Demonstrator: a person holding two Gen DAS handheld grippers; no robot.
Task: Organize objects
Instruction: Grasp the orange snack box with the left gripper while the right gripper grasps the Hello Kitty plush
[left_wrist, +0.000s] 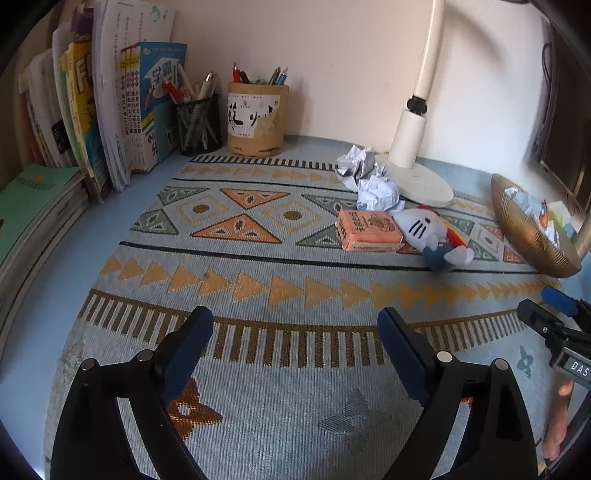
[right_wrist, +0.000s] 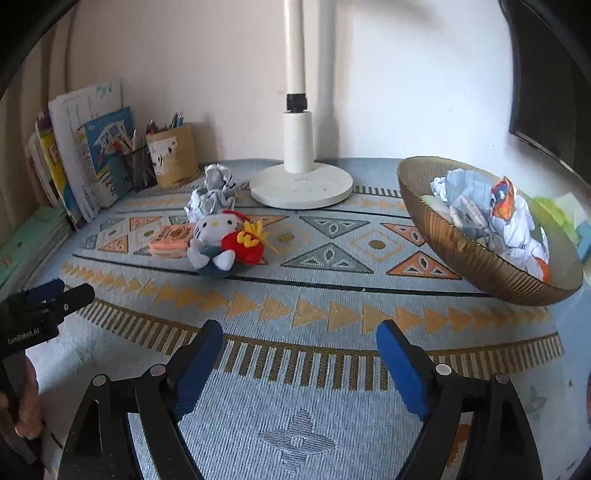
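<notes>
A white cat plush (left_wrist: 430, 236) (right_wrist: 218, 240) holding red fries lies on the patterned mat beside an orange box (left_wrist: 367, 230) (right_wrist: 170, 240). Crumpled paper balls (left_wrist: 364, 175) (right_wrist: 213, 192) lie behind them by the lamp base. A gold bowl (left_wrist: 524, 229) (right_wrist: 469, 254) at the right holds several crumpled papers. My left gripper (left_wrist: 295, 332) is open and empty above the mat's near part. My right gripper (right_wrist: 299, 343) is open and empty too, well short of the plush and the bowl.
A white lamp (left_wrist: 417, 173) (right_wrist: 301, 184) stands at the back. Two pen holders (left_wrist: 229, 118) (right_wrist: 162, 158) and upright books (left_wrist: 110, 107) (right_wrist: 81, 158) line the back left, with stacked booklets (left_wrist: 33, 206). The woven mat (left_wrist: 258, 266) (right_wrist: 332, 295) covers the desk.
</notes>
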